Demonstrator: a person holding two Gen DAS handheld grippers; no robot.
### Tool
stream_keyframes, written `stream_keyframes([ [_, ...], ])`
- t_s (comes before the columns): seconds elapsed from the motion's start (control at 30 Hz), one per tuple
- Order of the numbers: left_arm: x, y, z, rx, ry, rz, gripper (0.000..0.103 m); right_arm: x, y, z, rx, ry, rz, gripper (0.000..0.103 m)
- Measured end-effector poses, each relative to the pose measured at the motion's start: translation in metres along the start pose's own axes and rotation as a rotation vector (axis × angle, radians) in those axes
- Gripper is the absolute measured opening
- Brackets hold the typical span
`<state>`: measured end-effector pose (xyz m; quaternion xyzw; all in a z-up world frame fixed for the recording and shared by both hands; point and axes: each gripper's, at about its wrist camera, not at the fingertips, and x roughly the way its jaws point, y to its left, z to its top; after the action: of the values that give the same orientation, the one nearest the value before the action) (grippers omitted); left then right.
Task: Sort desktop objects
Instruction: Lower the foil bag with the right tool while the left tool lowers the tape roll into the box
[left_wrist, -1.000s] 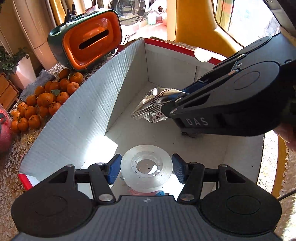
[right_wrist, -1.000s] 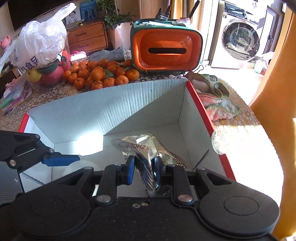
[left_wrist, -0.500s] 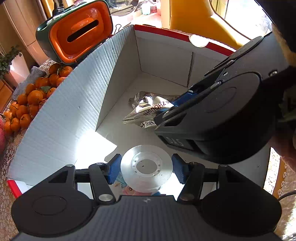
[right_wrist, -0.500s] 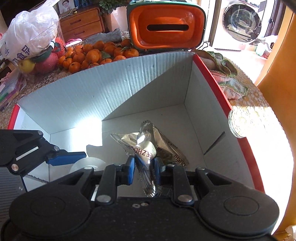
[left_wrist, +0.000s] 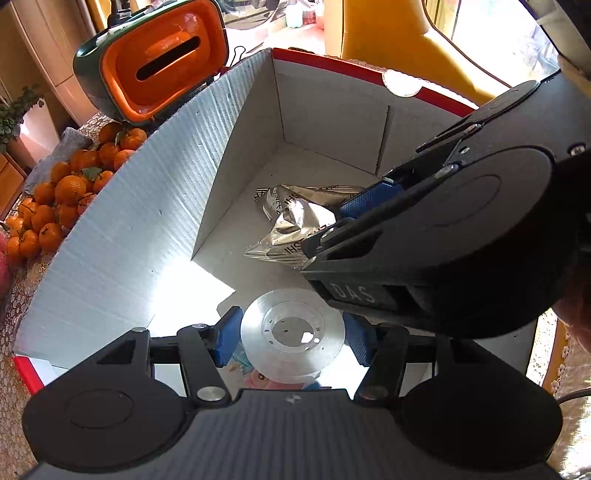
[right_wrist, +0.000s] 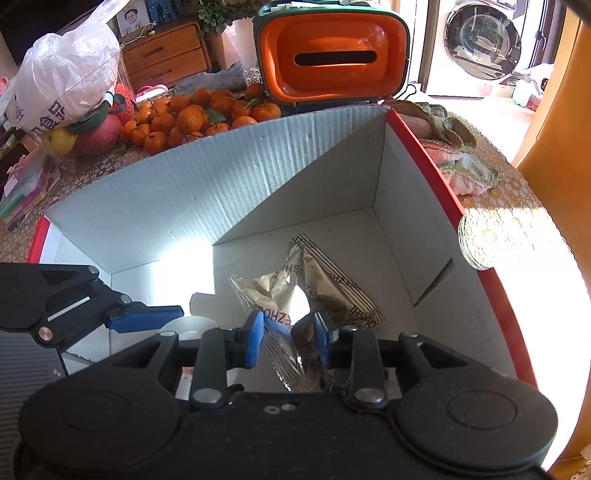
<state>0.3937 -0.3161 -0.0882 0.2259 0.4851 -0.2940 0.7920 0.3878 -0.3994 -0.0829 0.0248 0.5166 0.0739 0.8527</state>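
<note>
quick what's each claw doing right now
Left claw: shut on the tape roll, low in the box.
Right claw: open, foil packet loose between its fingers.

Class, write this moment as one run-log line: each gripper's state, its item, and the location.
left gripper: shut on tape roll | right gripper: open, straddling foil packet | location: inside white box, low over its floor

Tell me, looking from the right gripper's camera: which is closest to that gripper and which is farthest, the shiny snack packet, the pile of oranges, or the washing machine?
1. Shiny snack packet: between the right gripper fingers, in the box.
2. Pile of oranges: behind the box, left.
3. Washing machine: far back, right.
</note>
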Motion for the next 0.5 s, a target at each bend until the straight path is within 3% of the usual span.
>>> stream_keyframes([
  [0.1, -0.005, 0.0, -0.002, -0.005, -0.012, 0.004, 0.062, -0.005, -0.003, 0.001, 0.019, -0.016, 0.009, 0.039],
  [0.17, -0.01, 0.001, -0.004, -0.018, -0.02, 0.001, 0.066, -0.008, -0.003, 0.0, 0.028, -0.023, 0.018, 0.039],
  [0.5, -0.042, -0.001, -0.017, -0.028, -0.059, -0.001, 0.066, -0.033, 0.004, -0.008, 0.032, -0.047, 0.011, 0.04],
])
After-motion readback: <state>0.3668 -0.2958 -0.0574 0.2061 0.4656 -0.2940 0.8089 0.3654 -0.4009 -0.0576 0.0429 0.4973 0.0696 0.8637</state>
